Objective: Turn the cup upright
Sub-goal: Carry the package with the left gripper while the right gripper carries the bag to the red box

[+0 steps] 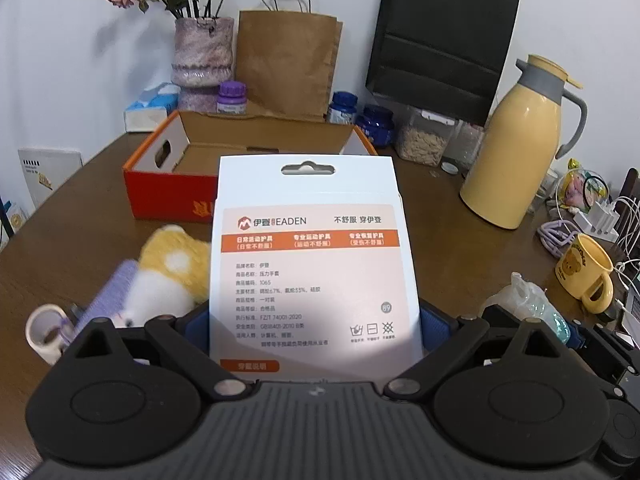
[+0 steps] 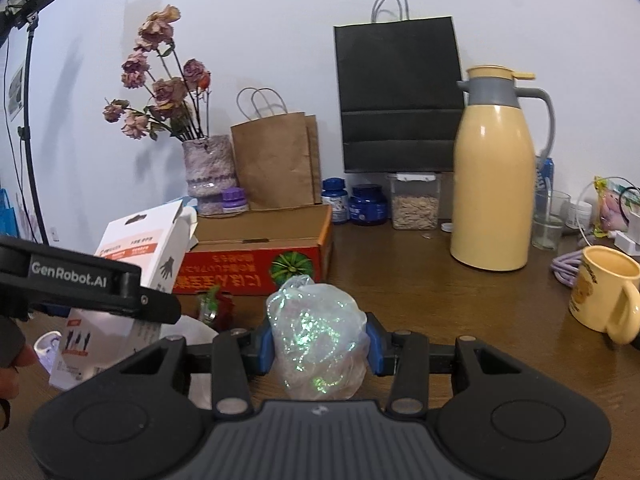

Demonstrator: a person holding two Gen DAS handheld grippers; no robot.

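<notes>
Above the table (image 2: 440,292), one hand-held gripper (image 1: 316,320) clamps one white box (image 1: 312,264), the other (image 2: 318,344) one plastic bag (image 2: 316,340).

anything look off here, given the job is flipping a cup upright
Yes: the yellow mug already stands upright, untouched, while the left gripper grips a white box and the right gripper a crumpled plastic bag.

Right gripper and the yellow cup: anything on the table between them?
In the right wrist view, bare brown tabletop lies between the right gripper, shut on a crumpled plastic bag, and the upright yellow cup.
</notes>
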